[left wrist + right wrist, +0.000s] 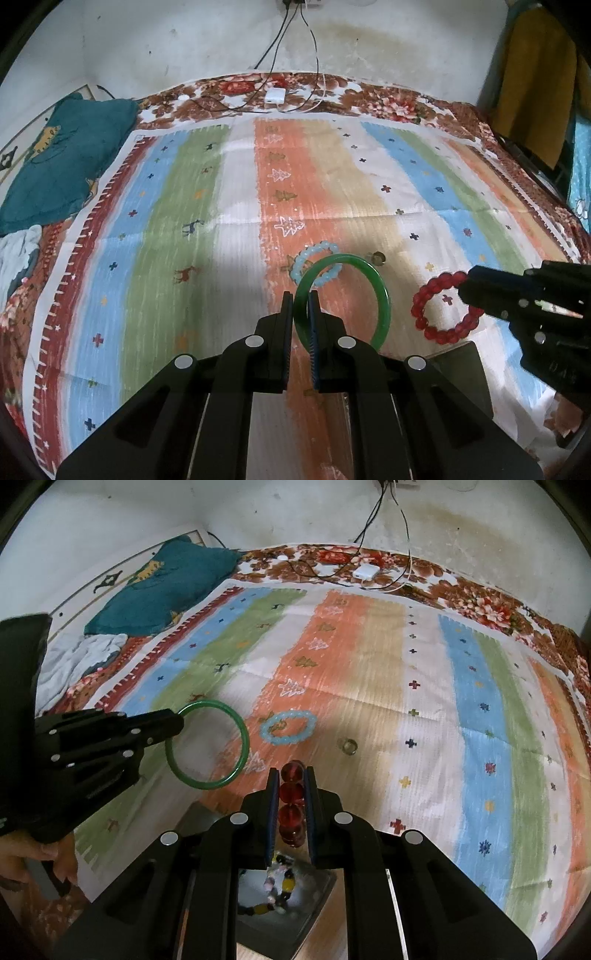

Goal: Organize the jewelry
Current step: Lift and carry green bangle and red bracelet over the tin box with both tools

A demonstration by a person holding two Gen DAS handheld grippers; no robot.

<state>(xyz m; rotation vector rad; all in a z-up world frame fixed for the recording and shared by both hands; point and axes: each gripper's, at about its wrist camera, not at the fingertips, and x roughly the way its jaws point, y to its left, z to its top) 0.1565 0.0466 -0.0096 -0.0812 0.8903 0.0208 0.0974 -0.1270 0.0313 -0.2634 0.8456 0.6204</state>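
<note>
My left gripper [300, 299] is shut on a green bangle [380, 291] and holds it above the striped cloth; the bangle also shows in the right wrist view [242, 734]. My right gripper [291, 775] is shut on a red bead bracelet [291, 794], seen as a ring in the left wrist view [424, 321]. A light blue bead bracelet [288, 727] and a small ring [349, 746] lie on the cloth ahead. A metal tray [317, 897] under the right gripper holds a multicoloured bead bracelet [277, 890].
A teal pillow [62, 158] and white cloth [18, 254] lie at the left. A white charger [276, 95] with cables sits at the far edge by the wall. The tray's corner shows in the left wrist view [461, 358].
</note>
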